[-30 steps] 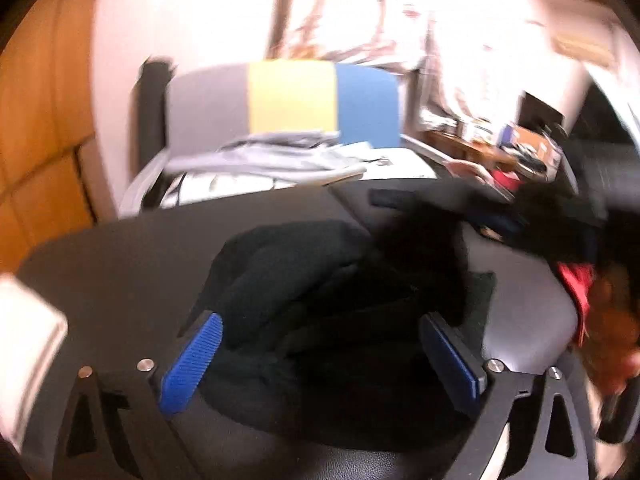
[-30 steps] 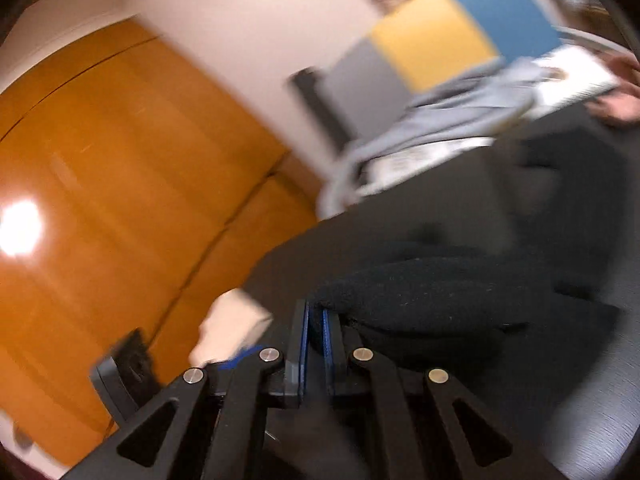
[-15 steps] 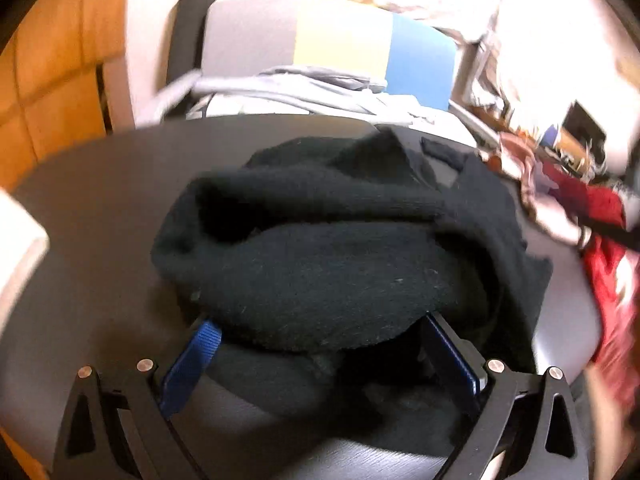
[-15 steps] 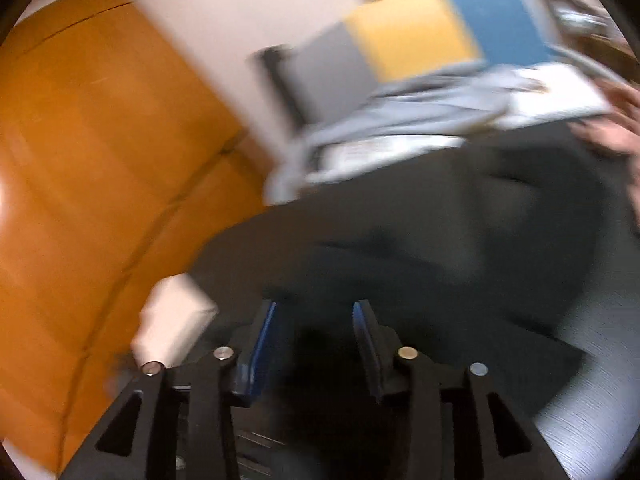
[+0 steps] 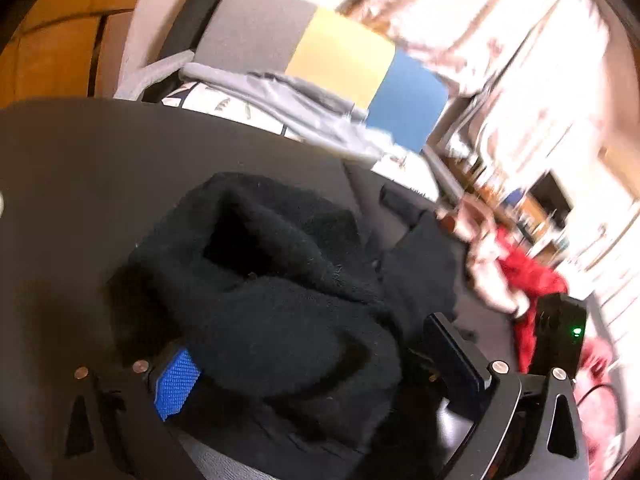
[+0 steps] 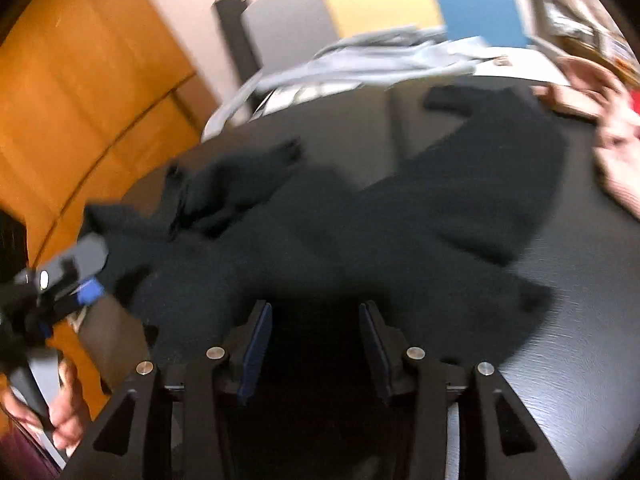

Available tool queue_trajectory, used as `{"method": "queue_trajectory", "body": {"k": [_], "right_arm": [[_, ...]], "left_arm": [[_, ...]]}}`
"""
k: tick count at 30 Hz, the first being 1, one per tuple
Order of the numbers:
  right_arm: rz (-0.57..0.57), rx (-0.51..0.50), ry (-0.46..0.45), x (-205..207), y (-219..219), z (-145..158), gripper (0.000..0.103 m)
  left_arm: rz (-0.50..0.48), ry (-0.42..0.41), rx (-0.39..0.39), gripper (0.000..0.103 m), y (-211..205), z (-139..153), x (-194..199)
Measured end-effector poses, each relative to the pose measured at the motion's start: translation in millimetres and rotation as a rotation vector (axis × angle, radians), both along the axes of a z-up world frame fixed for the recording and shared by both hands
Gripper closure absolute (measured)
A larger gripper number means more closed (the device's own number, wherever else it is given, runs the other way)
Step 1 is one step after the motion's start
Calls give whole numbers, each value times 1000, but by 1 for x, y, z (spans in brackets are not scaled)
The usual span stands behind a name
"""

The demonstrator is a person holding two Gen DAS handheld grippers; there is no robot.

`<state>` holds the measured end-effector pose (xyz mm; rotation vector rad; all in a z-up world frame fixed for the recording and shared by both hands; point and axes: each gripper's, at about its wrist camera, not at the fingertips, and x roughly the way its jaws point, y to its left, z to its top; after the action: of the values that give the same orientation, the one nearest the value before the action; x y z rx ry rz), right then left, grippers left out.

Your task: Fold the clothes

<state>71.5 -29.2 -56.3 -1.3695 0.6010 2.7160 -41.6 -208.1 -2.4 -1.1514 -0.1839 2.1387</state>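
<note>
Both my jaws gape, left gripper [image 5: 320,368] straddling the black sweater's [image 5: 288,288] bunched end, right gripper [image 6: 316,344] over its flat spread running away across the table [image 6: 580,340].

Left tool [image 5: 316,364]: black frame, blue textured pads, silver screws. Right tool [image 6: 316,344]: same.

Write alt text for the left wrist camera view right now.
A bunched black sweater lies on a dark table, heaped between the open left gripper fingers. Behind stands a chair draped with grey clothes.
</note>
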Motion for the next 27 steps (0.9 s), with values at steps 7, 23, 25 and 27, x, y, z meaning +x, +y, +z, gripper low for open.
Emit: {"method": "queue_trajectory", "body": {"k": [7,23,25,27], "right_arm": [[-86,47,56,8,11,7,96],[-482,-1,269,102,103,70,96],[-510,-47,210,105,112,47,96],[-535,-82,143,107,120,24,95]], "left_arm": [[81,-121,-123,90,14,-33,-33],[424,58,-18,94,-164,33,-49],[424,24,-70,94,-172,13,-48],[422,-6,-149,94,-176,-9,-45]]}}
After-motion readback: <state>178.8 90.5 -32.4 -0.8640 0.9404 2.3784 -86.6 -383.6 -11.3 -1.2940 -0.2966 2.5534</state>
